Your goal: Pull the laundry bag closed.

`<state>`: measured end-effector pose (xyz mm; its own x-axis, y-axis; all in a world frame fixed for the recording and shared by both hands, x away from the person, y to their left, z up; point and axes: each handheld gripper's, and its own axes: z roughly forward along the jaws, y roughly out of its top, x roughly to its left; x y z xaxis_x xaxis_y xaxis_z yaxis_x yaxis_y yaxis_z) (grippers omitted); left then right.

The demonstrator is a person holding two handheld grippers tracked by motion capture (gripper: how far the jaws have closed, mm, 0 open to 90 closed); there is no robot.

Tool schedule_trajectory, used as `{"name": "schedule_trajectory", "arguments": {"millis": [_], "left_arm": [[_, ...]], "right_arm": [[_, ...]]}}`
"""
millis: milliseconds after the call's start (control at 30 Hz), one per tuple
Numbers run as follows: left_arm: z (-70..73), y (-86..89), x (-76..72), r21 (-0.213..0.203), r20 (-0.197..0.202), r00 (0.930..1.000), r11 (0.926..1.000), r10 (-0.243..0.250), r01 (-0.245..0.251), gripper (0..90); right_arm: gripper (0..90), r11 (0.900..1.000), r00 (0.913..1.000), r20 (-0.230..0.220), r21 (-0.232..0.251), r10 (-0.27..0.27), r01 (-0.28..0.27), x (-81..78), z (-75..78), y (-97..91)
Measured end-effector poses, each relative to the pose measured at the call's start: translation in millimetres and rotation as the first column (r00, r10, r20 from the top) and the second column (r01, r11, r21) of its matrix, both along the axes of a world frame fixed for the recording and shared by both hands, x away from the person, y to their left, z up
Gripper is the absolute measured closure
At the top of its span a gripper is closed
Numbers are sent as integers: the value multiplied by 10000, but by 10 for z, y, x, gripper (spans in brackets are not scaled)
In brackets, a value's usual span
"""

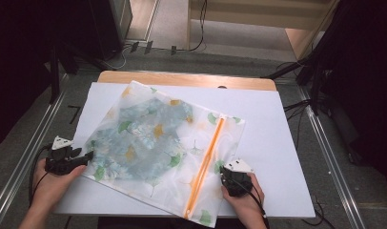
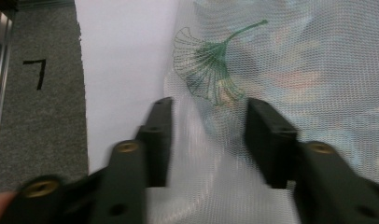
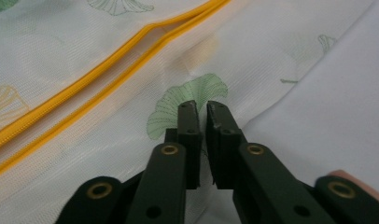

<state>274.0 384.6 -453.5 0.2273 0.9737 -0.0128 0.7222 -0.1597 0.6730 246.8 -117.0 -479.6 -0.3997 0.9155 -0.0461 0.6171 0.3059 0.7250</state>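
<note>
We see one mesh bag [image 1: 158,143] lying flat and slanted across the white surface [image 1: 277,143], reaching from near its far left corner down to its near edge. The bag is translucent white netting printed with green and yellow ginkgo leaves, and one orange zipper [image 1: 206,160] runs along its right end, its two tracks parted in the right gripper view. One folded cloth [image 1: 144,138] with a blue-green flower pattern shows through the mesh in the left part of the bag. There are two tools, one in each hand. The left tool [image 1: 84,157] sits at the bag's left edge; its jaws stand partly apart with loose mesh between them, and we cannot tell whether the pads press on it. The right tool [image 1: 226,172] sits at the bag's right edge, beside the zipper, its jaws drawn almost together and pinching the mesh at a green leaf print [image 3: 190,100].
</note>
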Motion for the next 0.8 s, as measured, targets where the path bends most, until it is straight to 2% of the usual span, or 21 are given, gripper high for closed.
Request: {"name": "schedule_trajectory", "arguments": {"millis": [33, 67, 100, 133, 200, 267, 333, 367, 433, 467, 533, 633, 733, 800], "left_arm": [[2, -11, -5, -109, -32, 9997, 9996, -245, 245, 776], [-2, -19, -5, -263, -28, 9991, 9988, -417, 416, 865], [-6, -41, -9, -248, 1, 9985, 9982, -549, 549, 865], [-2, -62, -14, -38, 48, 9981, 9981, -608, 608, 884], [10, -77, -13, 102, -1, 9974, 9973, -727, 727, 900], [7, -61, -16, -41, 3, 9972, 9972, -751, 751, 900], [-3, -36, -19, -329, 45, 9973, 9967, -736, 737, 900], [-4, -26, -20, -345, 39, 9971, 9966, -754, 755, 900], [-8, -21, -25, -363, 62, 9970, 9963, -776, 778, 898], [-8, -24, -26, -370, 76, 9969, 9963, -779, 782, 898], [-7, -30, -29, -314, 75, 9967, 9962, -809, 811, 897], [-9, -27, -34, -320, 99, 9963, 9958, -856, 859, 894], [-15, -24, -39, -312, 155, 9961, 9957, -869, 873, 892], [-17, -21, -42, -333, 158, 9960, 9955, -884, 889, 889]], "right_arm": [[881, 9999, 9999, 57, -137, 107, -106, -1, 1, 6], [881, 10000, 10000, -4, 9, 81, -81, 4, 2, -6], [878, 10000, 10000, -4, 9, 81, -81, 4, 2, -6], [848, 9997, 9999, -57, 201, 114, -113, 14, 3, -28], [678, 9973, 9998, -154, 734, 110, -98, 28, 7, -78], [496, 9940, 9992, -135, 1019, -373, 385, 38, 19, -135], [401, 9852, 9940, -363, 1338, -1035, 1074, 41, 42, -204], [401, 9852, 9940, -363, 1338, -1035, 1074, 41, 42, -204], [388, 9764, 9906, -939, 1825, -994, 1153, -1, 43, -271], [388, 9764, 9906, -939, 1825, -994, 1153, -1, 43, -271], [392, 9718, 9892, -1263, 2136, -740, 1000, -53, 30, -279], [392, 9733, 9882, -1183, 1961, -973, 1194, -99, 22, -261], [360, 9692, 9870, -1141, 2057, -1135, 1352, -100, 9, -239], [343, 9774, 9908, -871, 1756, -1032, 1173, -92, -11, -185]]}}
